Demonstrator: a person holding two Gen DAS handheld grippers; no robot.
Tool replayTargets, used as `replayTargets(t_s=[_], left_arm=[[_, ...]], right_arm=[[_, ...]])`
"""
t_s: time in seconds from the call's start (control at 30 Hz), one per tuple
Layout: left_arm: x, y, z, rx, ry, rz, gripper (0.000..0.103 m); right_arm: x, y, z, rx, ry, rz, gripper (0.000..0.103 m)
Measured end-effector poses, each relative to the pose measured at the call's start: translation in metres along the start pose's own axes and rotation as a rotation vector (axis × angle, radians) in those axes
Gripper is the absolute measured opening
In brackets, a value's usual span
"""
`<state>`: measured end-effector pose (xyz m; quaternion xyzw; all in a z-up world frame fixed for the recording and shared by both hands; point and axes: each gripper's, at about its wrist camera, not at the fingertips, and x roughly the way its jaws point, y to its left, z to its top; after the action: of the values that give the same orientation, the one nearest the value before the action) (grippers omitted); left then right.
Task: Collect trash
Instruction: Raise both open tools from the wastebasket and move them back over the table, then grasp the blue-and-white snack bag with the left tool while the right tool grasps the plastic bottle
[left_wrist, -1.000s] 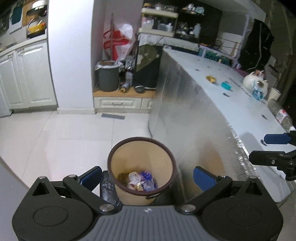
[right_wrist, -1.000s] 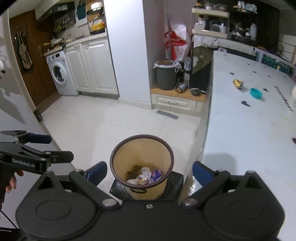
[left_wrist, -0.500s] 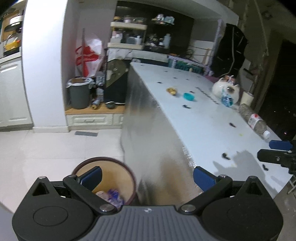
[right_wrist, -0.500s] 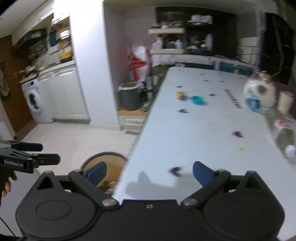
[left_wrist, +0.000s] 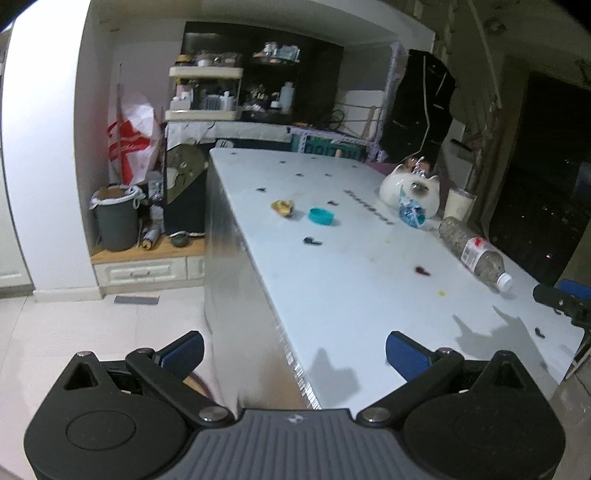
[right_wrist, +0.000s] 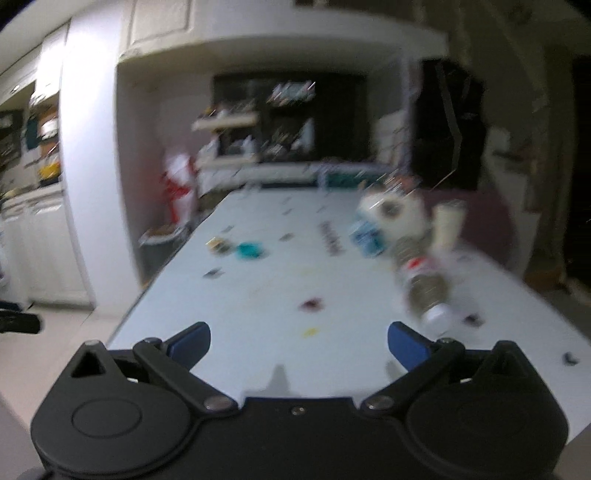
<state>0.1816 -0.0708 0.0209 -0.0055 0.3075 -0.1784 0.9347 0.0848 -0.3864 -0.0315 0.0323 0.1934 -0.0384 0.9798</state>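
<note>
Left tongs (left_wrist: 295, 354) over bin rim (left_wrist: 201, 384), unseen rightward

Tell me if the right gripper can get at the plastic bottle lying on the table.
Probably yes: the right gripper is open and empty, and the bottle lies ahead to its right on bare table, nothing between them.

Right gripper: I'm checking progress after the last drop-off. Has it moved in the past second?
Yes. The right gripper has swung up from over the bin, no longer in its view, to face along the white table.
</note>
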Motion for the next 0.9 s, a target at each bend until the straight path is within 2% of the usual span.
replayTargets(t_s=[0.13,0.3,0.5,0.63,0.77,0.83,0.9], left_arm=[[0.014,-0.013,0.012,-0.022,0.001,-0.049,0.103],[0.034,-0.036,0.030,-0.043,0.011,-0.100,0.103],[0.072,-0.084,0.060,-0.048,0.027,-0.174,0.103],[0.103,-0.119,0.080,-0.060,0.033,-0.224,0.103],[0.138,-0.153,0.100,-0.128,0.051,-0.287,0.103],[0.160,-0.167,0.110,-0.172,0.052,-0.312,0.103],[0.181,-0.182,0.120,-0.183,0.042,-0.303,0.103]], right_arm=[[0.023,-0.036,0.002,0.007,-0.035,-0.103,0.103],[0.067,-0.080,0.000,0.089,0.028,-0.120,0.103],[0.107,-0.102,-0.012,0.119,0.026,-0.122,0.101],[0.127,-0.110,-0.015,0.126,0.033,-0.102,0.091],[0.147,-0.118,-0.014,0.142,0.093,-0.079,0.074],[0.152,-0.121,-0.013,0.160,0.093,-0.057,0.070],[0.154,-0.123,-0.013,0.185,0.081,-0.048,0.068]])
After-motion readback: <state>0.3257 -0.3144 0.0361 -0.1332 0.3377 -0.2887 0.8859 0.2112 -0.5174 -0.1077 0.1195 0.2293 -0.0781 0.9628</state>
